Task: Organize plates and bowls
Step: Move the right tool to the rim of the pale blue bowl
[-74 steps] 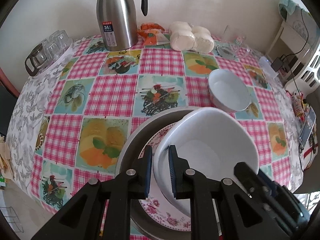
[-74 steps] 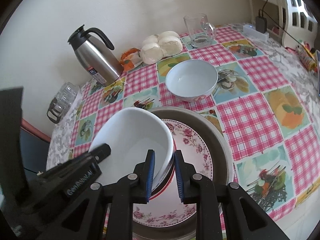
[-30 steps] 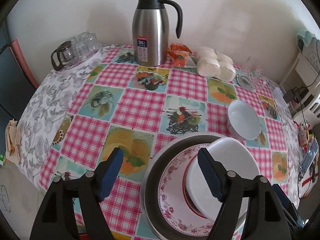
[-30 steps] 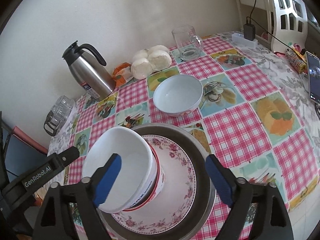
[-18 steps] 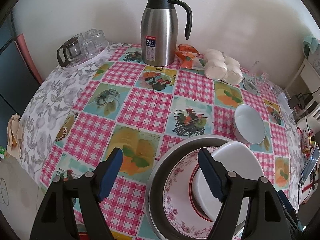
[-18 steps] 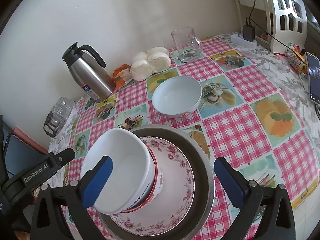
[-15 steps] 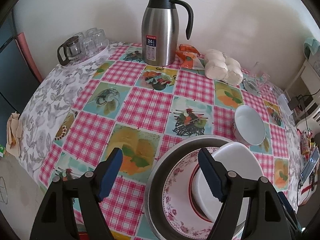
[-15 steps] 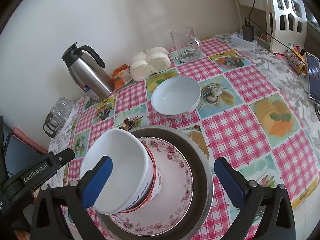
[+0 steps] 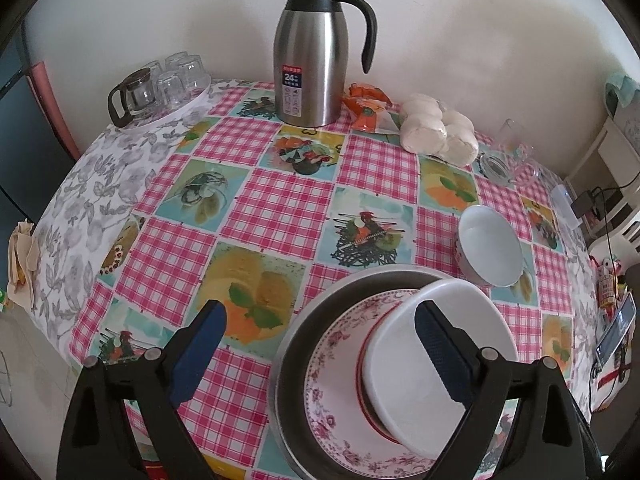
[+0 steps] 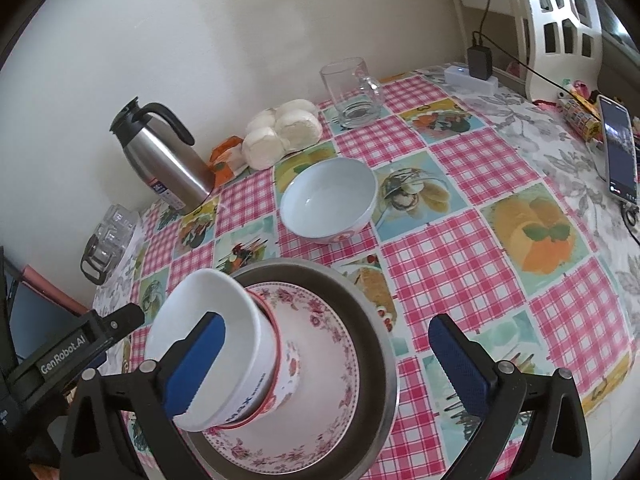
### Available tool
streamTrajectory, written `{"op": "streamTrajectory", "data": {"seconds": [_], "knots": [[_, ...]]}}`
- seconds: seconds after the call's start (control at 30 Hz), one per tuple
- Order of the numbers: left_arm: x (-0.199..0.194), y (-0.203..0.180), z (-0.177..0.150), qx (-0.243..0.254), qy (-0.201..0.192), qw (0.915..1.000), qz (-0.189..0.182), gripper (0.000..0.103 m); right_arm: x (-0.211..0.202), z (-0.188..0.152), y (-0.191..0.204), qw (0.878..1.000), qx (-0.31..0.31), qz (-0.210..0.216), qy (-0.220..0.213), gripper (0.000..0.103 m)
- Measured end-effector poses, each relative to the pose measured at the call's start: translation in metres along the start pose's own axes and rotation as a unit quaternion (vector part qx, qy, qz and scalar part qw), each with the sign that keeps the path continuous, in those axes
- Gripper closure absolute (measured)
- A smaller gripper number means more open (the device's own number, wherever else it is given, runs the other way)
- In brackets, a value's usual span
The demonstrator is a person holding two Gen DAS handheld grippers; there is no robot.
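**Both grippers spread wide above the stacked bowl**

The left gripper (image 9: 320,354) is hovering with its jaws released; they have just been opening further, and no pad is touching anything. Its right finger (image 9: 444,356) is crossing in front of the stacked bowl (image 9: 404,344) without pressing it. The right gripper (image 10: 326,362) is likewise standing released, jaws wide and just opened, with its left finger (image 10: 194,366) lying in front of that same bowl's wall.

Earlier each gripper was pinching the bowl's rim with narrow jaws and the bowl was tilting above the plate; now the bowl is sitting upright on the floral plate (image 10: 324,364), toward the plate's left side in the right wrist view. The plate is resting inside the metal pan (image 10: 372,320) at the near edge of the table (image 9: 272,212).

Just beyond the pan, a second white bowl (image 10: 328,202) is standing alone on the checked cloth. Farther off, by the wall, the steel thermos (image 9: 310,52), the wrapped buns (image 9: 438,134) and the glass mug (image 10: 352,90) are standing where they were
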State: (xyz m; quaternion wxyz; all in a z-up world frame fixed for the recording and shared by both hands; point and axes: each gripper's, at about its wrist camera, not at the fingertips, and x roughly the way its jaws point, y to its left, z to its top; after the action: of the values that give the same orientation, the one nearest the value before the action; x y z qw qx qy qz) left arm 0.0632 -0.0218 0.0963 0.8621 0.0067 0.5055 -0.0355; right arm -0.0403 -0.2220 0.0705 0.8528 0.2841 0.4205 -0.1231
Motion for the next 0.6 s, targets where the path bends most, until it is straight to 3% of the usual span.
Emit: {"op": "streamTrajectory", "data": {"seconds": [0.3,0.6], "knots": [[-0.009,-0.026,-0.005,0.006,-0.008,0.9998,-0.015,0.008,-0.004,0.009,-0.029,0.999,0.03,-0.015,-0.002,0.0],[-0.016,-0.084,-0.013,0.063,-0.016,0.9973,-0.035,0.008,-0.013,0.018,-0.073,0.996,0.075,-0.037,-0.011,0.0]]}}
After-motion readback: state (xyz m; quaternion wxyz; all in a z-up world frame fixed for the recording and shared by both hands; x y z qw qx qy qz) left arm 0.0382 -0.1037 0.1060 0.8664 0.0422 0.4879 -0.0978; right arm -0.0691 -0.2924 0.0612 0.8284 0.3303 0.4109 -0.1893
